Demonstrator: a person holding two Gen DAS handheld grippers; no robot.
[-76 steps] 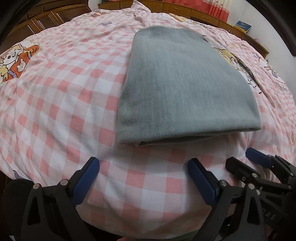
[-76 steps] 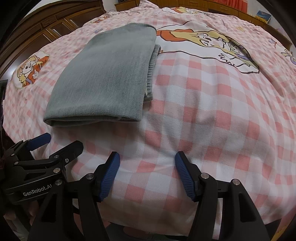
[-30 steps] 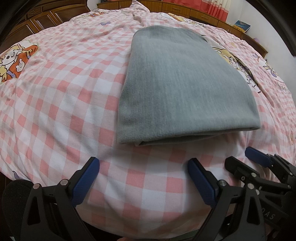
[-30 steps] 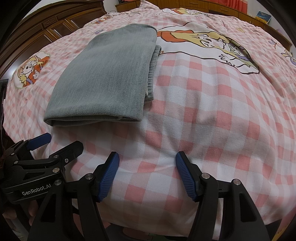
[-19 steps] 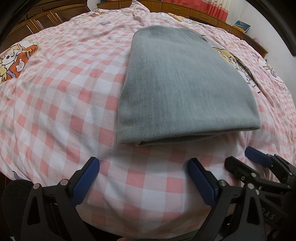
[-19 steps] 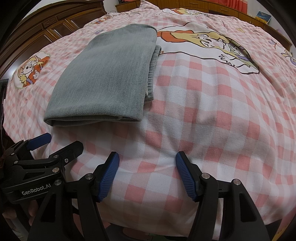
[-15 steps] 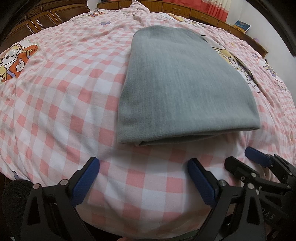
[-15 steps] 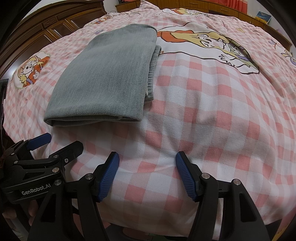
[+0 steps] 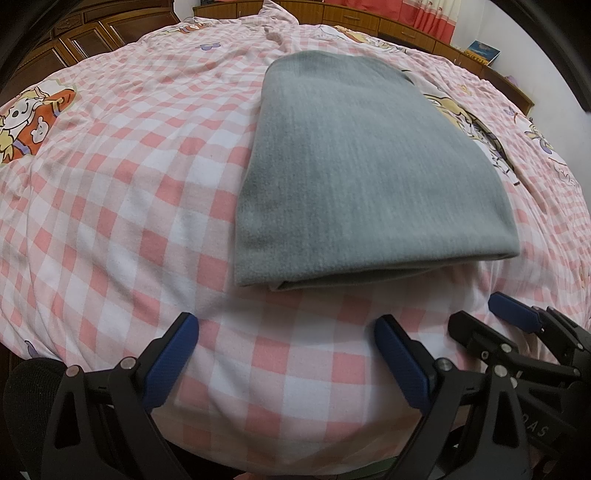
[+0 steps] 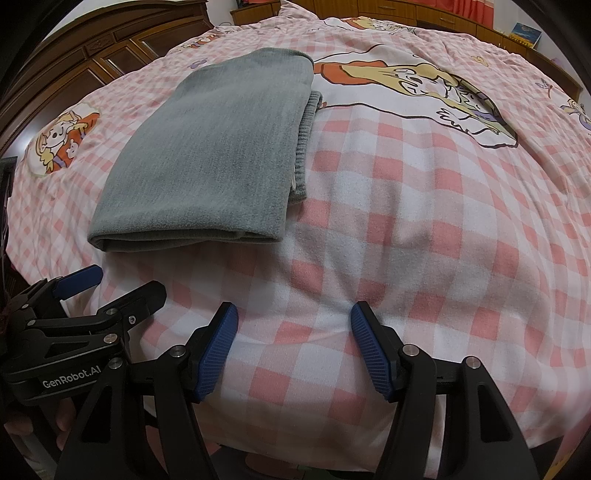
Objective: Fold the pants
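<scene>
Item count: one folded pair of grey pants, two grippers, left and right, possibly one book.

Bed fills most of both views, covered by pink-and-white checked sheet with cartoon prints: child figure in orange at left, larger blond figure toward far right. Sheet lightly creased near far end. Dark carved wooden panelling at far left, cabinet or headboard, cannot tell. Low wooden unit with drawers along far wall. Red curtain above it. White wall at right; blue book on the unit there.
</scene>
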